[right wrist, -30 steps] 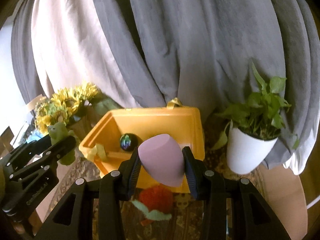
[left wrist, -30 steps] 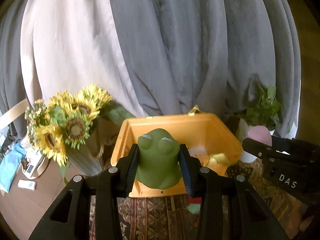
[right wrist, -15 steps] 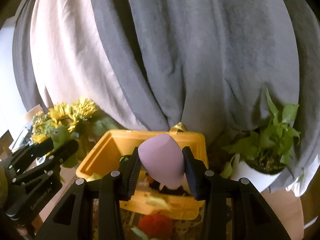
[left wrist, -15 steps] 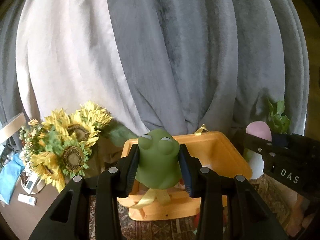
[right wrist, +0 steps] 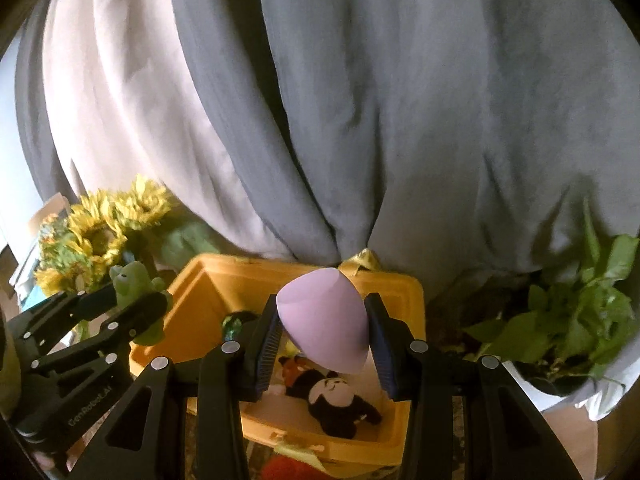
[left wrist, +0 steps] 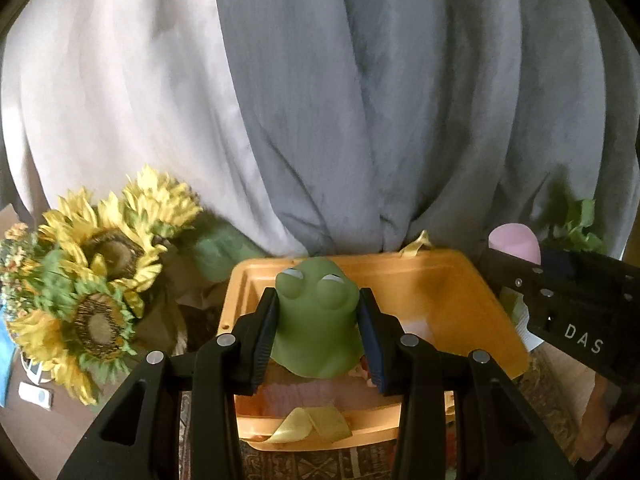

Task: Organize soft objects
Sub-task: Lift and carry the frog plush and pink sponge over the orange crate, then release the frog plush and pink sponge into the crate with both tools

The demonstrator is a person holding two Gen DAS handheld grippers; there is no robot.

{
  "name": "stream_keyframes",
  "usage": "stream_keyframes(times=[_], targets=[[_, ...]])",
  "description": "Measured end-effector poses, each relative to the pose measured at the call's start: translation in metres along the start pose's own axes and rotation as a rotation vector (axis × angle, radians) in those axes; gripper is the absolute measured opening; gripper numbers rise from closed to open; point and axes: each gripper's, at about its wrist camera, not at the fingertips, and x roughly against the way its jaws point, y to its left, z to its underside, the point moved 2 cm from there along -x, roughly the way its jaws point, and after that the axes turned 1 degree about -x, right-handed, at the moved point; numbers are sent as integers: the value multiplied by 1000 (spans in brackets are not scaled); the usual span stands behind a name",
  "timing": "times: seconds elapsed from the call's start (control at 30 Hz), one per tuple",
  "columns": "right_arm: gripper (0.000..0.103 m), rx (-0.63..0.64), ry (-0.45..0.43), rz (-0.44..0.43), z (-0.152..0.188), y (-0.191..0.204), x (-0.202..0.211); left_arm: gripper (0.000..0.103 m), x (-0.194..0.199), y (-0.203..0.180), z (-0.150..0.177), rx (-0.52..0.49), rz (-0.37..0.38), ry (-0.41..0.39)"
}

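My left gripper is shut on a green frog toy and holds it above the near part of the orange bin. My right gripper is shut on a lilac egg-shaped sponge over the same orange bin. Inside the bin lie a black-and-white panda plush and a dark shiny ball. The frog toy in the left gripper shows at the left of the right wrist view. The sponge shows at the right of the left wrist view.
Sunflowers stand left of the bin. A potted green plant in a white pot stands right of it. Grey and white curtains hang close behind. A red soft thing lies on the patterned rug in front of the bin.
Both grippers have moved forward over the bin with their toys still held. The bin's inside with the panda plush has come into the right wrist view.
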Motion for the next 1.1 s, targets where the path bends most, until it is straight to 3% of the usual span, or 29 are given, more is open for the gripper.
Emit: stream_keyframes(times=[0.5, 0.93, 1.1], targets=[[42, 69, 273, 4, 14, -9, -94, 40, -65, 2, 13, -44, -32, 170], [44, 108, 371, 12, 25, -7, -131, 40, -102, 7, 31, -50, -26, 301], [57, 102, 390, 1, 27, -6, -136, 55, -105, 7, 34, -47, -31, 304]])
